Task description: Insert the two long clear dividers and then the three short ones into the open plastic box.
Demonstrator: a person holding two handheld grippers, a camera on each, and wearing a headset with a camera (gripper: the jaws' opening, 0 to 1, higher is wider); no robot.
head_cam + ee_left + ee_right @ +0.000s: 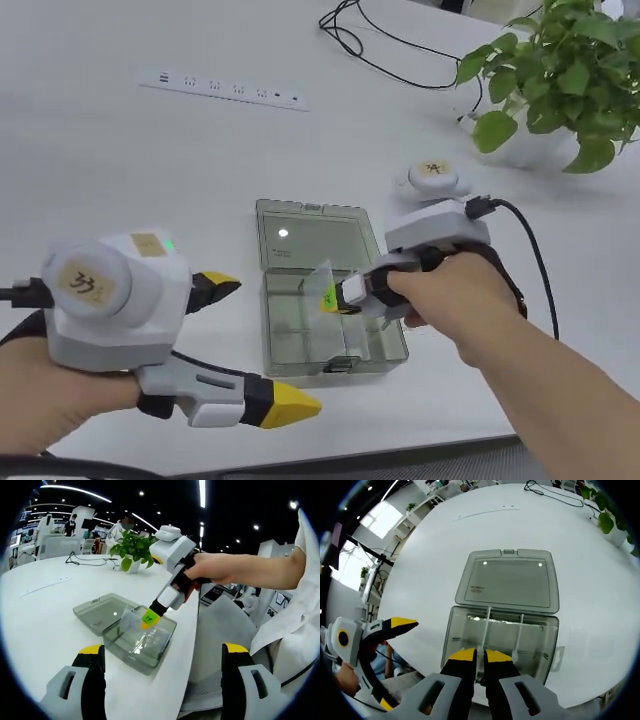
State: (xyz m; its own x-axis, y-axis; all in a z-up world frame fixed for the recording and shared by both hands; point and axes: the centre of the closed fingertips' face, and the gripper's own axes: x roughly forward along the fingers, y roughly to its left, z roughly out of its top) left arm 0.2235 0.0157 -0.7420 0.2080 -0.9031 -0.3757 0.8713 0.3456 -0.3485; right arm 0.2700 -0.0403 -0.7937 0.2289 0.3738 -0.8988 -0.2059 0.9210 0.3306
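A thin clear plastic divider [480, 662] is pinched by its upper edge in the yellow-tipped jaws of the right gripper [330, 298], which are closed down to the thickness of the sheet. It hangs tilted over the base of the open grey translucent plastic box [268, 330]. Its lower edge is at or just inside the rim, and I cannot tell whether it has met a slot. In the right gripper view, two clear dividers [485, 627] already stand upright in the base, side by side and apart, running from the hinge side toward the near wall. The flat lid [310, 240] lies open on the far side of the base.

The sheet looks very light, stiff along its length yet springy, and slick. Pinched at one spot it will likely pivot or slip rather than break. A hold near the middle of the top edge, keeping the sheet square to the walls, should let both ends drop into their slots together. The box itself looks light enough to slide under a sideways push.

The left gripper [252, 342] hovers near the box's left side without touching it, its jaws spread wide and holding nothing.

The box sits on a white table [150, 160]. Farther back are a white power strip [220, 88], a black cable [400, 55] and a leafy green potted plant [560, 70].
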